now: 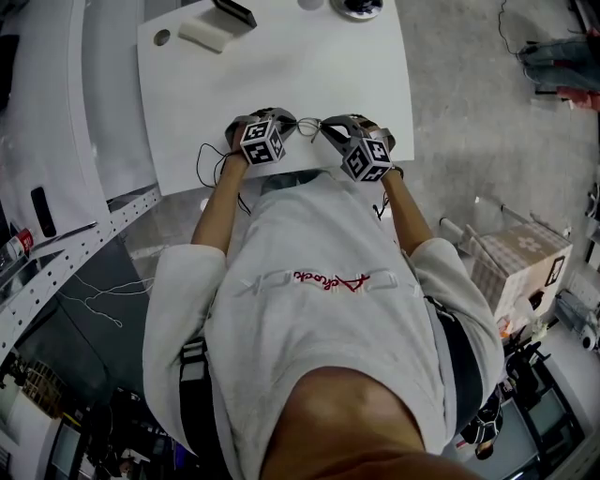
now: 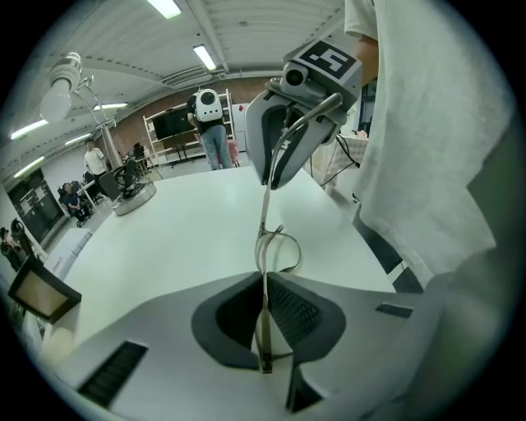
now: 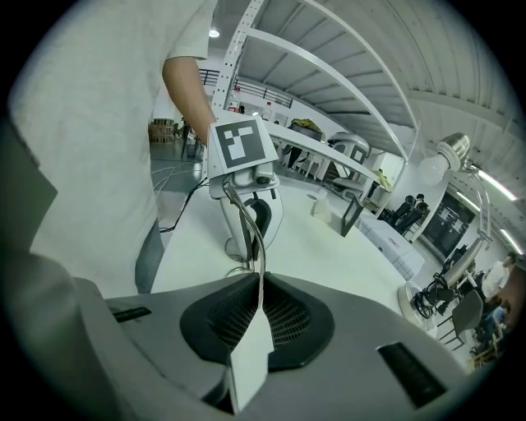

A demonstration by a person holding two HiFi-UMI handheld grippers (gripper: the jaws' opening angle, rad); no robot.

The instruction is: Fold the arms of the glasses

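**Item: glasses** [image 1: 307,123]. Thin wire frame, held above the 6 o'clock edge of the white table [image 1: 281,75] and strung between the two grippers. In the left gripper view, a rim loop [image 2: 278,249] shows just past the jaws.

**Left gripper** [image 1: 289,123]. Sits at 9 o'clock of the glasses. Jaws are pinched together on a thin wire part of the frame [image 2: 263,304].

**Right gripper** [image 1: 326,127]. Sits at 3 o'clock of the glasses and faces the left one. Jaws are clamped on a thin arm of the frame [image 3: 259,300]. A pale flat piece [image 3: 246,362] sticks out on the camera side, and I cannot tell what it is.

**Also on the table, far side:**
- white block [image 1: 211,33] at 11 o'clock
- dark flat thing [image 1: 234,11] beside the block
- round object [image 1: 357,7] at 12 o'clock
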